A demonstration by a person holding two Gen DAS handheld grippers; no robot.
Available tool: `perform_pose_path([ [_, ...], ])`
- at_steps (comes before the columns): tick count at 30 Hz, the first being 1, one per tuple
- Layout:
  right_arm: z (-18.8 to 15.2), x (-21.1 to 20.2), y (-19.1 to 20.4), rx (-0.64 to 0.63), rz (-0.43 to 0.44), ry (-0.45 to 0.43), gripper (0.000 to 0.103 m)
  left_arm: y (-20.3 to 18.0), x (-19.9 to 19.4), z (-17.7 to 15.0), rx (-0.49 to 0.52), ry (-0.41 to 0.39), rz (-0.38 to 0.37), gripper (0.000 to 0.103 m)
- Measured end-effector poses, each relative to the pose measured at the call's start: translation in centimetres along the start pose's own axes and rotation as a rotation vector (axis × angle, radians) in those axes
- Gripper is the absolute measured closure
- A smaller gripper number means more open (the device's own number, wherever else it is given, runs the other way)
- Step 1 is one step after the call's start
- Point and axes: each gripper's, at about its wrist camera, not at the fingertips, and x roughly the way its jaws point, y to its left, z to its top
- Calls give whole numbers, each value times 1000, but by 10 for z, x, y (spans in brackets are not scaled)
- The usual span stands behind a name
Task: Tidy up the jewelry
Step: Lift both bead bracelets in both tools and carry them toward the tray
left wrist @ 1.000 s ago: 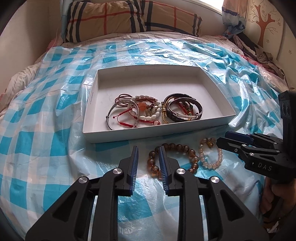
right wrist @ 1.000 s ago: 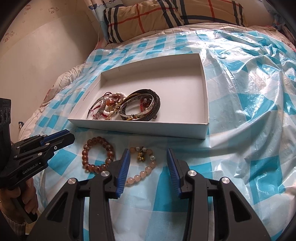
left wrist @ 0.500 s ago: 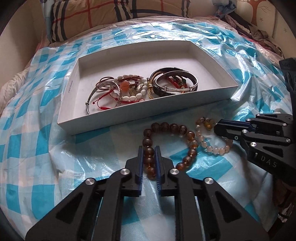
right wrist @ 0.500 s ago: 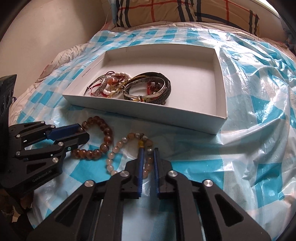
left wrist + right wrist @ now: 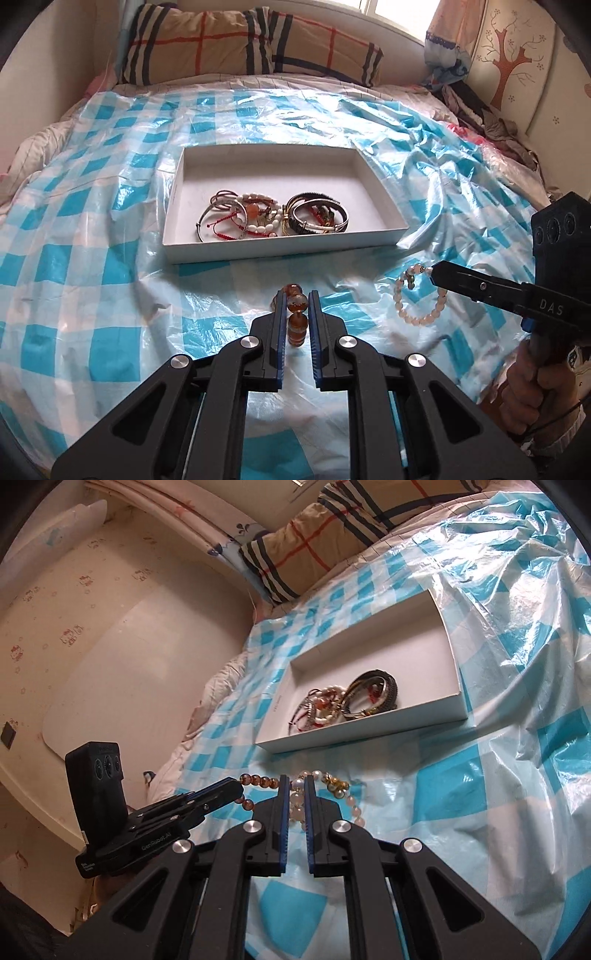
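Note:
My left gripper (image 5: 296,295) is shut on a brown bead bracelet (image 5: 297,320) and holds it above the bed, in front of the white box (image 5: 280,250). My right gripper (image 5: 296,780) is shut on a pale pink bead bracelet (image 5: 341,794), which hangs from it; the same bracelet shows in the left wrist view (image 5: 417,314). The box holds several bracelets and bangles (image 5: 273,219). In the right wrist view the left gripper (image 5: 236,792) is at the left with the brown beads (image 5: 258,781).
A blue-and-white checked plastic sheet (image 5: 92,206) covers the bed. Plaid pillows (image 5: 251,48) lie at the headboard. Crumpled clothes (image 5: 495,125) sit at the far right. A wall (image 5: 92,627) runs along the bed's left side.
Both grippers closed on their bracelets on the sheet, then lifted them clear of the bed. Both views have risen and pulled back from the box.

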Motion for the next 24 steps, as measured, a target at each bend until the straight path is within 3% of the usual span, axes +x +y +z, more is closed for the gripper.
perform_pose_path([
  [13,-9,-66,56,-12,111,-107,95,-31,-101,-6,77,-150,75,93],
  [24,-17,-83,82,-46,125,-129,95,-40,-142,-12,98,-218,101,93],
])
